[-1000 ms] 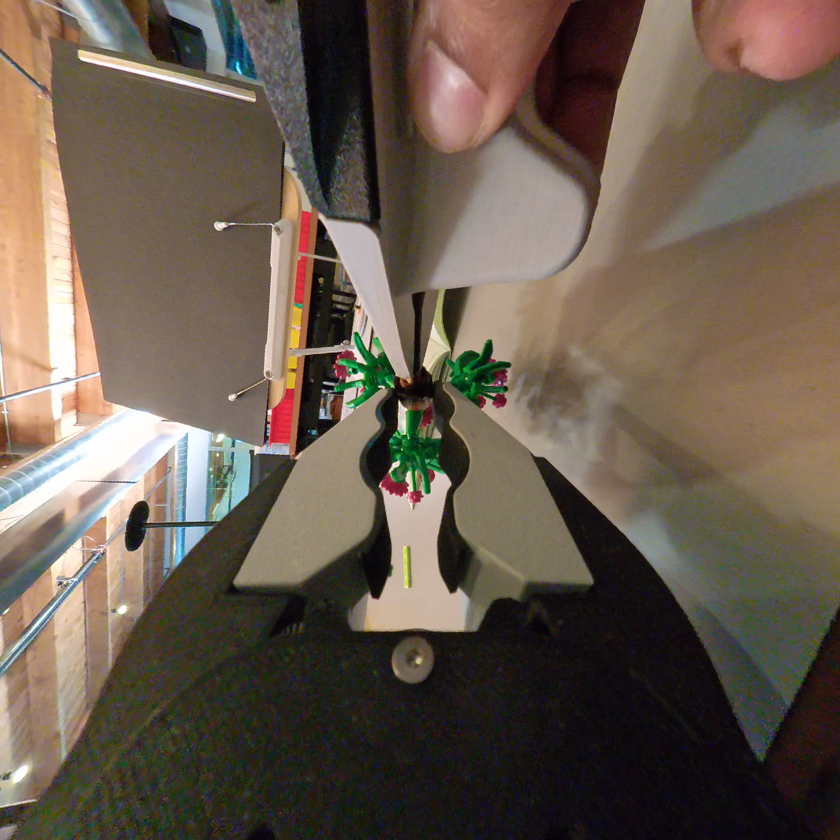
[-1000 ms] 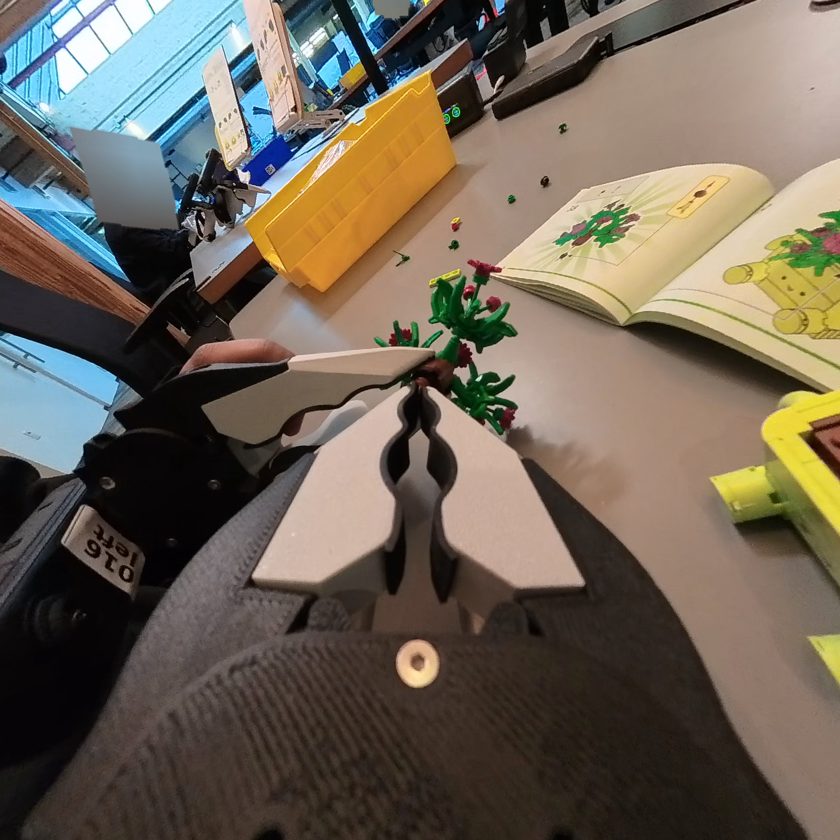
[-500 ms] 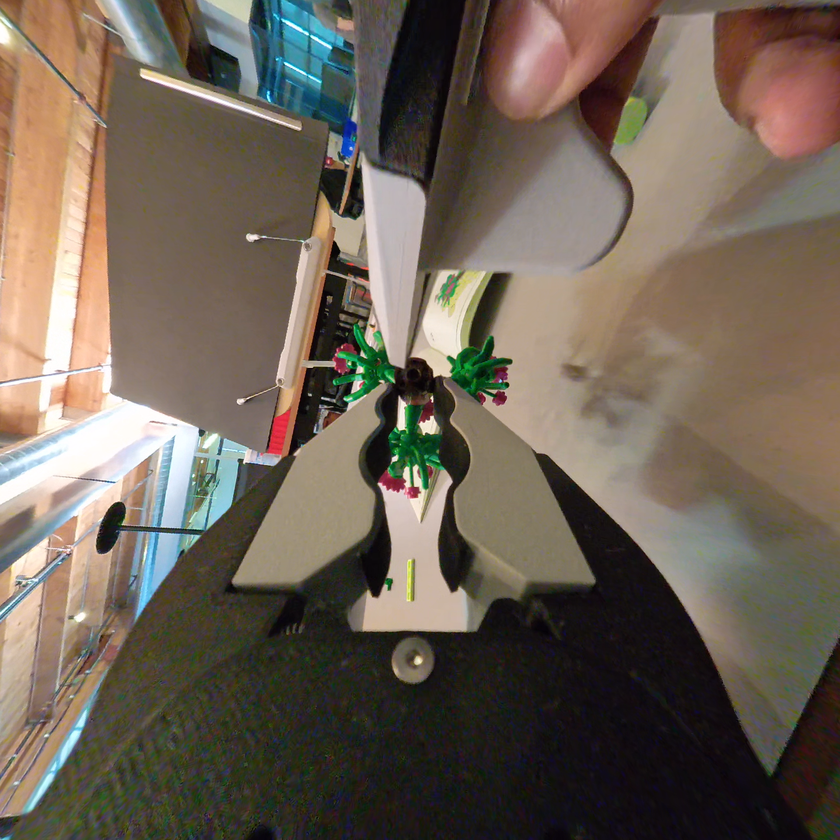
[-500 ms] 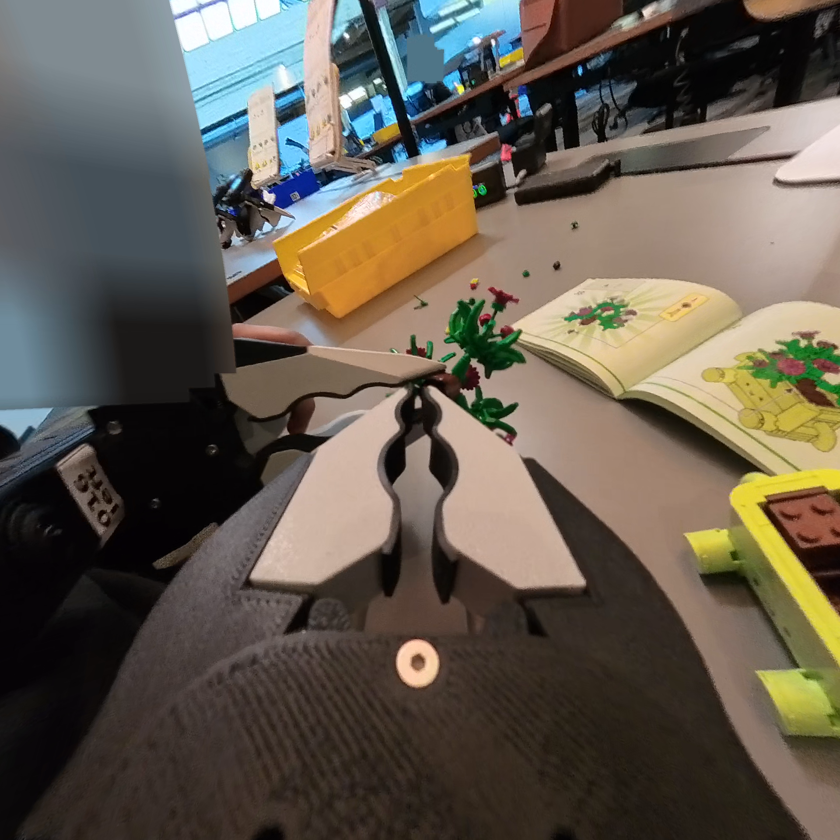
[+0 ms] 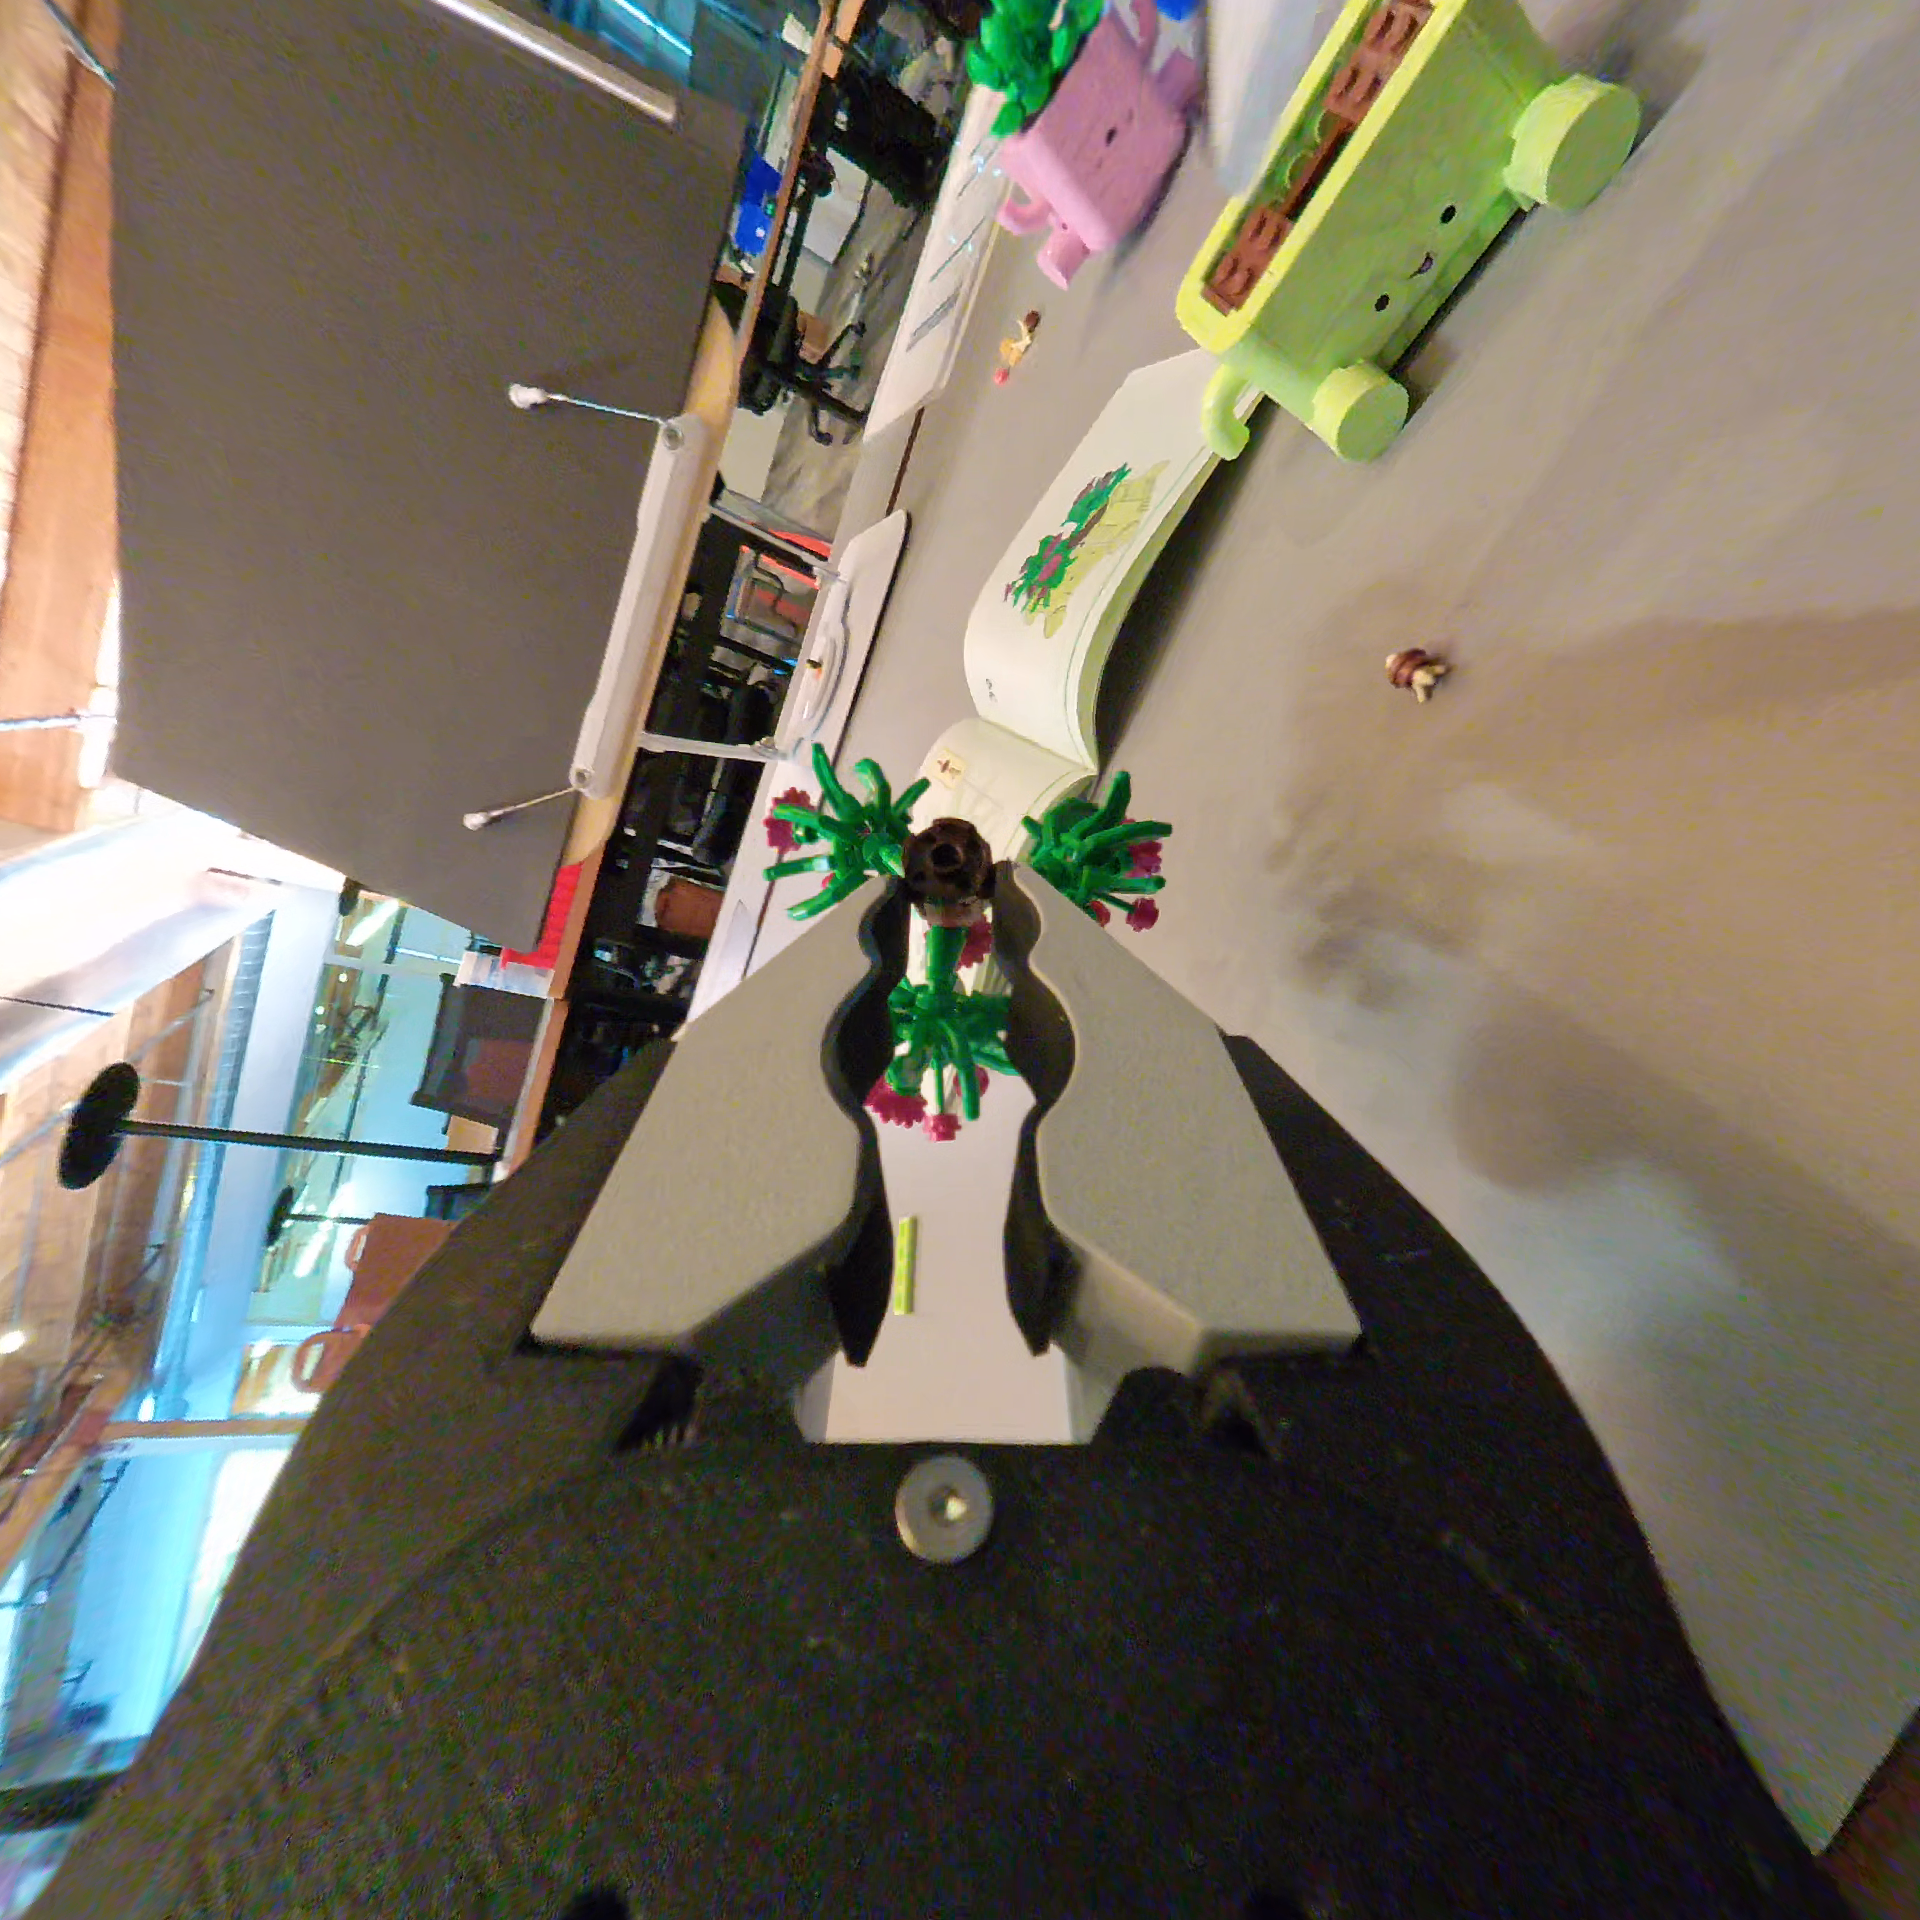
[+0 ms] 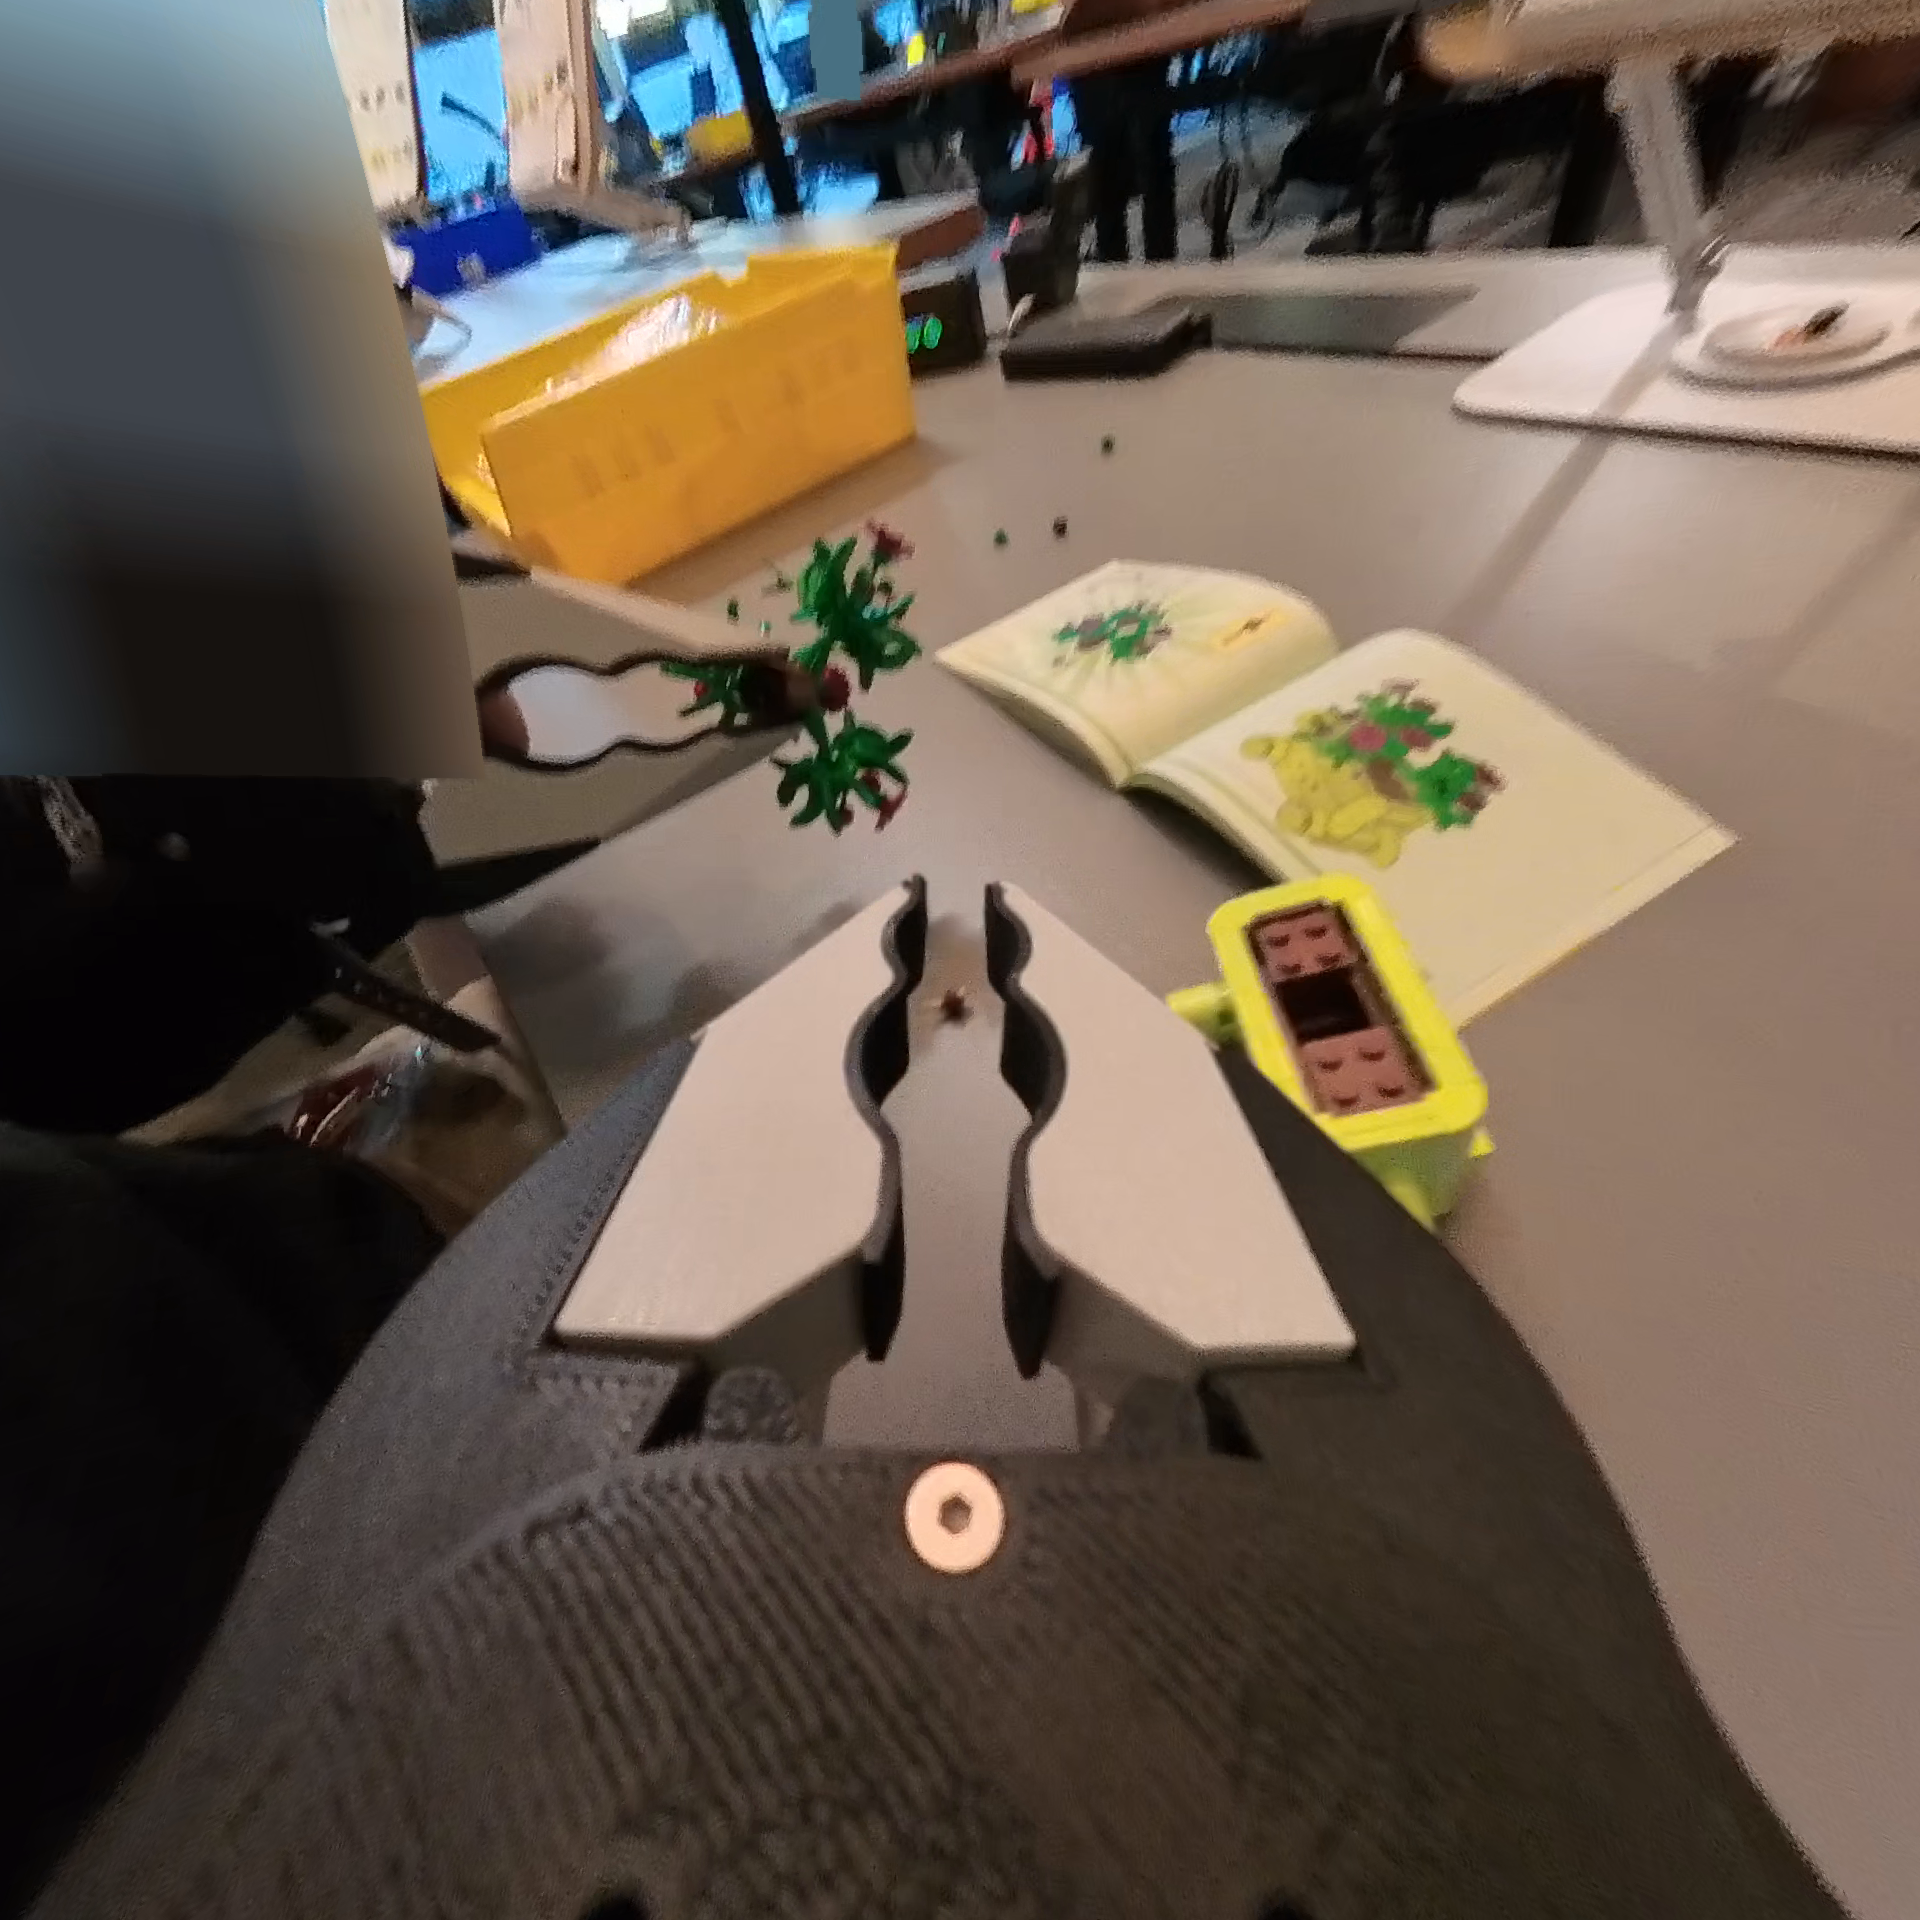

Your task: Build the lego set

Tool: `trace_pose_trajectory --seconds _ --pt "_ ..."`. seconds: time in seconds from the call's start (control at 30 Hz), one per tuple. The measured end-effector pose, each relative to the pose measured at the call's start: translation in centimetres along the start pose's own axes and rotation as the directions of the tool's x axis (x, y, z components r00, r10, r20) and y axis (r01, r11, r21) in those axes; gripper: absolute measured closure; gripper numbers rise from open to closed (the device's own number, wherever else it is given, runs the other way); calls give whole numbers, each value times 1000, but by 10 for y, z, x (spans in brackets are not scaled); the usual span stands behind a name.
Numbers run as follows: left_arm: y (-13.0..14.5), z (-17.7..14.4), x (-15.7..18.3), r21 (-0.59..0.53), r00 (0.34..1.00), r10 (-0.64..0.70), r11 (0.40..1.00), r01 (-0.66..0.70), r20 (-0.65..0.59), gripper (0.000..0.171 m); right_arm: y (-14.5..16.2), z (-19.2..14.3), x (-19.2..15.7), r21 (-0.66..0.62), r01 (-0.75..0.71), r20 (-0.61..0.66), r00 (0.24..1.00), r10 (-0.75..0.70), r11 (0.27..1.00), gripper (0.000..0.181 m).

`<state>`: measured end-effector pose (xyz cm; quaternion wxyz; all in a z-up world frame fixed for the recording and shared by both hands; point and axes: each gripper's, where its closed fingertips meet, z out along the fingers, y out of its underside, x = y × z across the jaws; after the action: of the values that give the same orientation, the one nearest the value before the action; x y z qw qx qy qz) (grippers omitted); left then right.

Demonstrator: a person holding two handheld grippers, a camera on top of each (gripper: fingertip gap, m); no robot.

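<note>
My left gripper (image 5: 943,896) is shut on the stem of a lego plant (image 5: 1091,854) with green leaves and magenta flowers. A dark brown round piece (image 5: 943,854) sits at the fingertips. In the right wrist view the left gripper (image 6: 774,681) holds the plant (image 6: 847,623) in the air above the grey table. My right gripper (image 6: 951,896) is a little open and empty, below and in front of the plant. A small brown piece (image 6: 951,1006) lies on the table between its fingers. A lime-green lego cart (image 6: 1340,1023) with brown bricks inside stands to its right; it also shows in the left wrist view (image 5: 1392,218).
An open instruction booklet (image 6: 1351,769) lies beyond the cart. A yellow bin (image 6: 675,426) stands at the back left, with tiny loose pieces (image 6: 1060,525) near it. A purple lego planter (image 5: 1091,166) and a small loose brown piece (image 5: 1415,670) show in the left wrist view. Spacing between my two grippers at the tips: around 11 cm. The purple lego planter (image 5: 1091,166) lies around 25 cm away from my right fingertips.
My right gripper has let go at the plant's brown piece, opened a little and drawn back and down from it. The left gripper still holds the plant.
</note>
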<state>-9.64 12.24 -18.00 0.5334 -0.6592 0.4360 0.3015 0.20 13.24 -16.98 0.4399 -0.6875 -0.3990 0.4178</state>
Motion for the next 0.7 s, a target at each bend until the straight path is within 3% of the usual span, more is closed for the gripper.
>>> trace_pose_trajectory --seconds 0.2,0.43,0.7 --pt "3 1 1 -30 999 -35 999 34 -27 158 50 28 -16 -258 -10 5 1000 12 966 169" --pt "3 -2 0 -36 999 -40 999 39 -32 158 68 48 -16 -387 91 -90 987 -136 918 171" --pt "6 -5 -7 -32 997 -68 997 67 -29 158 70 60 -6 -431 103 -120 978 -170 896 169"
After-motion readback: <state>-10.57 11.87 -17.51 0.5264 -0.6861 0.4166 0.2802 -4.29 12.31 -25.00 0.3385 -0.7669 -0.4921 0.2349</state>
